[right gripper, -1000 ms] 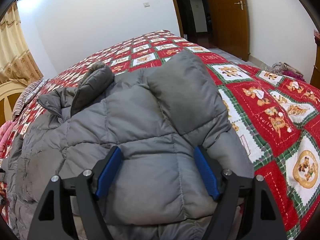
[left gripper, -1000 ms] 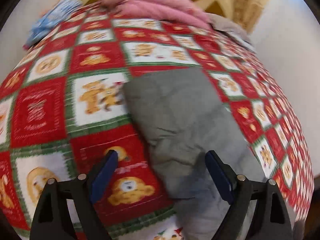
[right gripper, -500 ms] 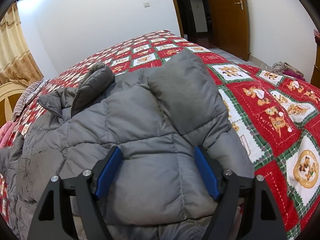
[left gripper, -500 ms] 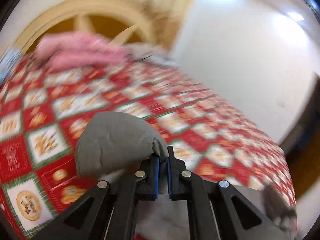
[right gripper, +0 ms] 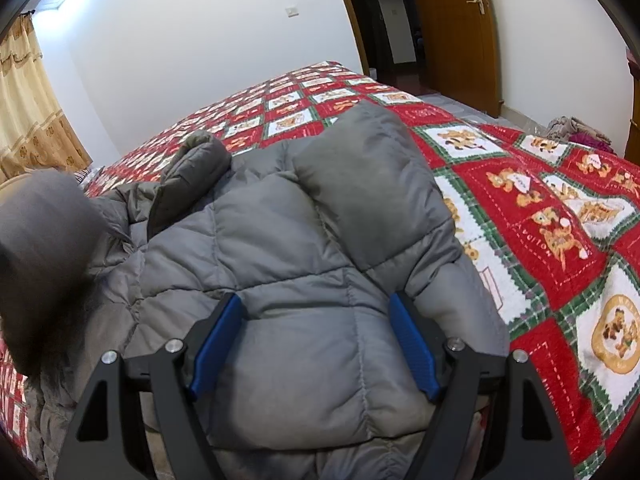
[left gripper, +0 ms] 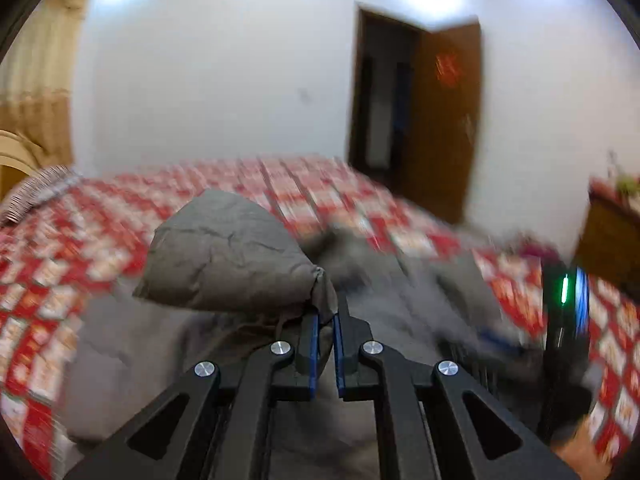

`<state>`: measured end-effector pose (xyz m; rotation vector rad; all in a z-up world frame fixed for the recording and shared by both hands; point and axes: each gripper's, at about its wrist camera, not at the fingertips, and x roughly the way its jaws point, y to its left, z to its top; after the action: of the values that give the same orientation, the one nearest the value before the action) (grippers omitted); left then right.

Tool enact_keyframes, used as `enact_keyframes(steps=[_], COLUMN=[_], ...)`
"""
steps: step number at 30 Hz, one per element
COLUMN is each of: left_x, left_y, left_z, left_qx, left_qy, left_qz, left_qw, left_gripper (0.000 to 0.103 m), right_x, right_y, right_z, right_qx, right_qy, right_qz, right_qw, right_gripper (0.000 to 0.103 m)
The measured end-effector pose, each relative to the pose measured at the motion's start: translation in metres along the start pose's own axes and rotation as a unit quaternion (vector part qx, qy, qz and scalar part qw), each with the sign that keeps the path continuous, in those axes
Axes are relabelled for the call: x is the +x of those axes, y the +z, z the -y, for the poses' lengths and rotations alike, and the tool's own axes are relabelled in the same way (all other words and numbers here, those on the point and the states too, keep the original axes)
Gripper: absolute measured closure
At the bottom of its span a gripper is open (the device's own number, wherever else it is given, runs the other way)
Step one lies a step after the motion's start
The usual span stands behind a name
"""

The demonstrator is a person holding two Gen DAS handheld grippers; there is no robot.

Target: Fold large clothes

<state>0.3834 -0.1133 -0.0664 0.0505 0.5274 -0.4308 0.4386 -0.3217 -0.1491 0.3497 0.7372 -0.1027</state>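
Jacket (right gripper: pixel 304 264), puffy, soft and likely light, lies near the bed's (right gripper: pixel 560 216) corner; left gripper (left gripper: pixel 325 322) pinches its sleeve cuff (left gripper: pixel 228 256), right gripper (right gripper: pixel 316 344) hovers wide over the body.

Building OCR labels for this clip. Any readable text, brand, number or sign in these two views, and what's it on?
"HOLIDA", partly legible, sideways beside a bear on a red square of the quilt.
Other lettering on quilt squares: too small to read.
Red ornament on the door: blurred, unreadable; in the right wrist view it is cut off at the top edge.
Grey jacket: no label or brand visible.
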Motion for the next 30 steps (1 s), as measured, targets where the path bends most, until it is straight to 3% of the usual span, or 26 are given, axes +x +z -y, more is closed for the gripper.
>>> enact_keyframes(steps=[4,6,8,10,12,17,20,22,24,25,26,28,30], left_x=[0.022,0.016,0.004,-0.009,-0.029,-0.072,-0.089,-0.091,-0.08,-0.073,-0.064,-0.04,-0.012], left_y=[-0.029,-0.036,-0.039,-0.04,-0.041,-0.058,-0.057,-0.047,-0.026,-0.019,-0.012,-0.001,0.0], left_z=[0.015,0.014,0.014,0.01,0.002,-0.023,-0.065,-0.091,-0.125,-0.136,-0.148,-0.165,-0.178], left_qx=[0.035,0.04,0.041,0.04,0.031,0.006,-0.049,-0.093,-0.148,-0.167,-0.185,-0.193,-0.182], left_qy=[-0.013,-0.023,-0.038,-0.041,-0.035,-0.029,-0.037,-0.017,0.024,0.043,0.062,0.1,0.141], left_qz=[-0.089,-0.103,-0.107,-0.108,-0.089,-0.091,-0.082,-0.072,-0.06,-0.06,-0.058,-0.067,-0.089], left_qw=[0.9953,0.9936,0.9928,0.9925,0.9949,0.9954,0.9948,0.9929,0.9868,0.9832,0.9791,0.9738,0.9691], left_gripper=[0.095,0.091,0.075,0.038,0.024,0.022,0.022,0.022,0.022,0.022,0.022,0.022,0.022], right_x=[-0.001,-0.001,-0.001,0.0,0.001,-0.02,-0.066,-0.092,-0.096,-0.095,-0.088,-0.067,-0.044], right_y=[0.0,0.0,-0.001,0.0,0.001,0.009,0.013,0.02,0.028,0.03,0.033,0.032,0.025], right_z=[0.002,0.002,0.002,0.001,0.001,0.015,0.023,0.005,-0.023,-0.035,-0.05,-0.073,-0.083], right_qx=[0.005,0.006,0.006,0.004,0.005,0.046,0.076,0.041,-0.005,-0.02,-0.036,-0.056,-0.069], right_qy=[0.006,0.01,0.011,0.012,0.016,0.039,0.037,0.049,0.064,0.062,0.065,0.086,0.082], right_qz=[0.001,0.001,0.0,-0.002,-0.005,-0.012,0.037,0.056,0.048,0.041,0.026,-0.013,-0.043], right_qw=[1.0,1.0,1.0,1.0,1.0,0.998,0.996,0.996,0.997,0.997,0.997,0.995,0.993], right_gripper=[0.024,0.023,0.021,0.02,0.018,0.022,0.021,0.021,0.021,0.027,0.044,0.068,0.07])
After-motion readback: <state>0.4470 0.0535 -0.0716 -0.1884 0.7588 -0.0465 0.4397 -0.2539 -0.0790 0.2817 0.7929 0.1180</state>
